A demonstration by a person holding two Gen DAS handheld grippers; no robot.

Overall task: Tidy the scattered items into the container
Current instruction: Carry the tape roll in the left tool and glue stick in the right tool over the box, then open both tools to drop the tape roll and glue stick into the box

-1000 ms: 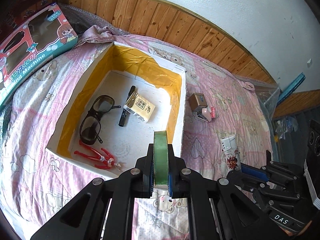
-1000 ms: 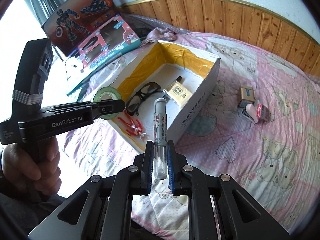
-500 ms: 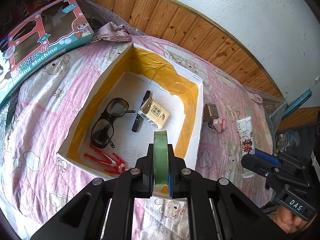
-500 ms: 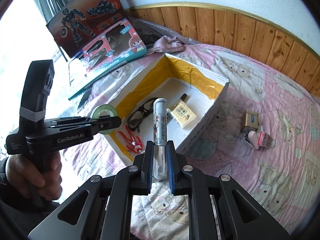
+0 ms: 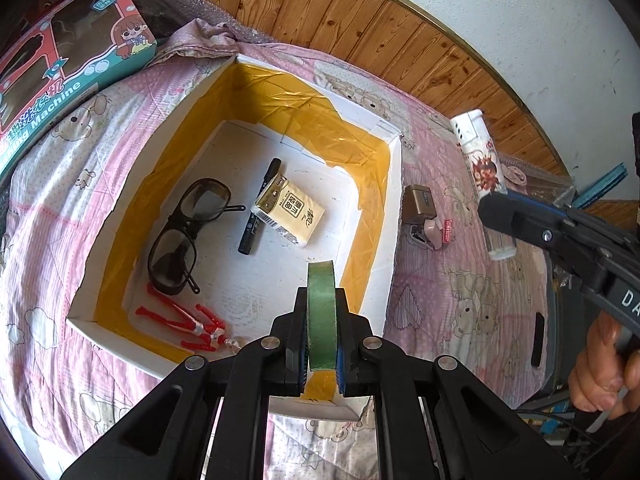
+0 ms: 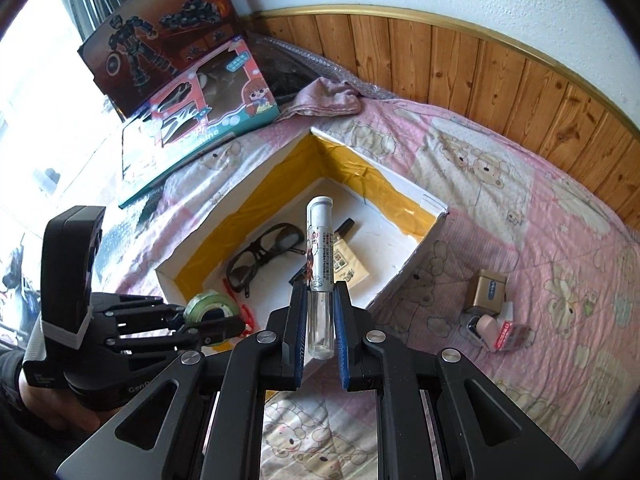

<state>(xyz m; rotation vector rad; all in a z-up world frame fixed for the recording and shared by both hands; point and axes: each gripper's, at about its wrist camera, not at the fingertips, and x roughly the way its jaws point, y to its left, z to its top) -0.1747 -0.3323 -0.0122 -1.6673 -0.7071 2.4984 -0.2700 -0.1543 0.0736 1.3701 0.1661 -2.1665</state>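
Left gripper [image 5: 321, 336] clamped on a green tape roll [image 5: 321, 312], roll standing on edge between the pads, hanging over the near right part of the box [image 5: 394, 208]. Seen from the right wrist camera: same tape [image 6: 208, 306] in the left gripper [image 6: 218, 320], just above the near corner of the box [image 6: 434, 224].

Right gripper [image 6: 321, 332] closed on a clear tube [image 6: 320, 280] with a white cap and printed label, tube pointing forward along the fingers, over the near wall of the box. From the left wrist camera: tube [image 5: 482, 168] slanted in the right gripper [image 5: 500, 216], above the quilt [image 5: 452, 304] just right of the box.

Inside the box, on the white floor with yellow-taped walls: dark glasses [image 5: 184, 236] at left, black marker [image 5: 260, 208] in the middle, tissue pack [image 5: 290, 214] touching the marker's right side, red figure [image 5: 184, 320] by the near wall.

Outside on the quilt, just beside the right wall: small brown box [image 5: 418, 204] with a pink stapler [image 5: 430, 234] touching it. Toy box [image 5: 60, 64] resting at far left, a second dark toy box [image 6: 156, 28] propped behind it.
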